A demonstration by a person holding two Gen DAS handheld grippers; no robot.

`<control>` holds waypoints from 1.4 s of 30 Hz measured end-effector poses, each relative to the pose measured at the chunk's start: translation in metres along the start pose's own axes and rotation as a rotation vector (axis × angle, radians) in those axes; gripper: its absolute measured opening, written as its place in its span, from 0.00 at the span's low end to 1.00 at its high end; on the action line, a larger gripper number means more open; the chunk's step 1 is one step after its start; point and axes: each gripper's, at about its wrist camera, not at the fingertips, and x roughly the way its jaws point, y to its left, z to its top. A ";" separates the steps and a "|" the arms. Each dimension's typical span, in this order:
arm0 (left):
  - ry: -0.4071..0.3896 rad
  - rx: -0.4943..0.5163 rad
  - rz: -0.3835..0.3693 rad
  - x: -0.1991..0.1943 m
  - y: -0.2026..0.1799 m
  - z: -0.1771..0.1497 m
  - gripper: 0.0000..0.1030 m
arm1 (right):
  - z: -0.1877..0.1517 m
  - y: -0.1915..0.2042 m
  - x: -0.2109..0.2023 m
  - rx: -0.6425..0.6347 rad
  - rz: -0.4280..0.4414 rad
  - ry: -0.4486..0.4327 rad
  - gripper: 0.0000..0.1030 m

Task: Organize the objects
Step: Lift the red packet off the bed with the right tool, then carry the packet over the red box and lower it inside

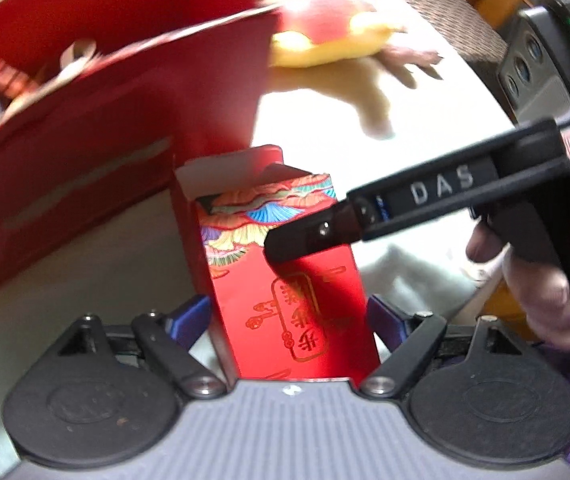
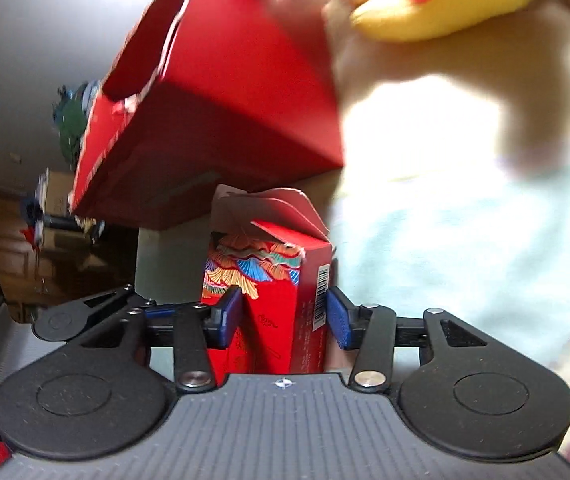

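A small red carton (image 1: 305, 300) with a fan pattern and gold print stands on the white table, its top flaps open. My left gripper (image 1: 289, 312) has its blue pads against the carton's two sides low down. One black finger (image 1: 309, 236) of my right gripper reaches in from the right and lies on the patterned front. In the right wrist view my right gripper (image 2: 285, 316) is shut on the same carton (image 2: 277, 280), one pad on the patterned face and one on the barcode side.
A large open red box (image 1: 125, 120) (image 2: 225, 120) with items inside stands right behind the carton. A yellow plush toy (image 1: 325, 20) (image 2: 445, 4) in red lies farther back on the table (image 1: 425, 100). A person's hand (image 1: 545, 292) holds the right gripper's handle.
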 end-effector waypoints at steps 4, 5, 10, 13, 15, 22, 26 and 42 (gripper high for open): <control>-0.020 0.111 -0.047 0.000 -0.030 0.018 0.81 | 0.001 -0.012 -0.042 -0.001 -0.053 -0.087 0.47; -0.028 0.145 -0.057 -0.001 -0.039 0.022 0.81 | 0.001 -0.014 -0.053 0.000 -0.067 -0.113 0.46; -0.093 0.315 -0.087 -0.011 -0.077 0.042 0.80 | 0.002 -0.023 -0.103 0.014 -0.115 -0.251 0.46; -0.137 0.354 -0.117 -0.023 -0.085 0.054 0.80 | -0.002 -0.017 -0.123 -0.002 -0.144 -0.324 0.46; -0.182 0.363 -0.128 -0.034 -0.087 0.061 0.80 | 0.003 0.000 -0.122 -0.018 -0.148 -0.372 0.46; -0.335 0.359 -0.113 -0.081 -0.075 0.081 0.80 | 0.027 0.040 -0.140 -0.071 -0.084 -0.495 0.46; -0.414 0.316 -0.048 -0.107 -0.046 0.095 0.80 | 0.054 0.070 -0.136 -0.144 -0.027 -0.522 0.46; -0.369 0.029 0.001 -0.083 0.087 0.122 0.80 | 0.138 0.144 -0.024 -0.371 -0.127 -0.344 0.46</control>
